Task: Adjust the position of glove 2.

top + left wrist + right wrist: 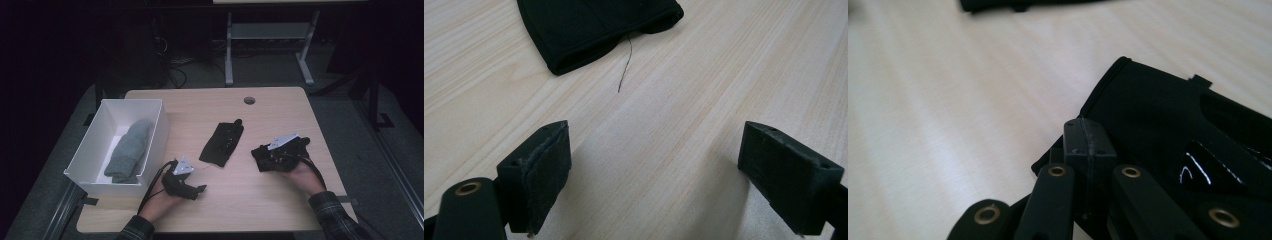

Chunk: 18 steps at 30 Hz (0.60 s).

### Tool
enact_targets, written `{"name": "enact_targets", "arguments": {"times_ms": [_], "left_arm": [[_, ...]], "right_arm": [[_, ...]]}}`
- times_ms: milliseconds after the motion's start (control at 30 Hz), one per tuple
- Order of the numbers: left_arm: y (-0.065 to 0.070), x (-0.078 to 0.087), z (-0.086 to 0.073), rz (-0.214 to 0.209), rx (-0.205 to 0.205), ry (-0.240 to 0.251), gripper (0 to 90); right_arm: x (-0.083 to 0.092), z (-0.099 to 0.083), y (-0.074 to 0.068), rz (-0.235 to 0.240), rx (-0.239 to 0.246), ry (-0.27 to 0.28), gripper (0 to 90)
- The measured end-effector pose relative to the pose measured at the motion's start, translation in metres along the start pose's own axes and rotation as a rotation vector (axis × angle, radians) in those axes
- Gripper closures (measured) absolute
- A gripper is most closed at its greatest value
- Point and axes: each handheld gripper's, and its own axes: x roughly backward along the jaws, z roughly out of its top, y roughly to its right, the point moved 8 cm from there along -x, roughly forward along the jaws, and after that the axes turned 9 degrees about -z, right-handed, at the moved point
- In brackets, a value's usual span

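Nearest, the left gripper (192, 189) rests on the desk (260, 200), jaws wide and empty. The right gripper (1087, 150) pinches one black glove (1158, 115); the other glove (221, 143) awaits. Grey gloves (128, 150) already fill the white box (117, 189).

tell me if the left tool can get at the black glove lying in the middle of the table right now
Probably yes. The left tool has its jaws wide open with nothing between them, and only bare table lies between it and the black glove just ahead. Nothing blocks the way.
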Motion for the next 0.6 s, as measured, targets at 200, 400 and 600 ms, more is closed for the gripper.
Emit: {"name": "enact_targets", "arguments": {"times_ms": [200, 400, 600], "left_arm": [[0.0, 0.0, 0.0, 0.001, 0.006, 0.005, 13.1], [0.0, 0.0, 0.0, 0.001, 0.005, 0.002, 13.1], [0.0, 0.0, 0.0, 0.001, 0.002, 0.002, 13.1]], "right_arm": [[0.008, -0.008, -0.021, 0.045, 0.018, 0.001, 90.0], [0.017, -0.017, -0.039, 0.076, 0.034, 0.001, 90.0], [0.03, -0.01, -0.015, 0.014, -0.016, 0.039, 90.0]]}}
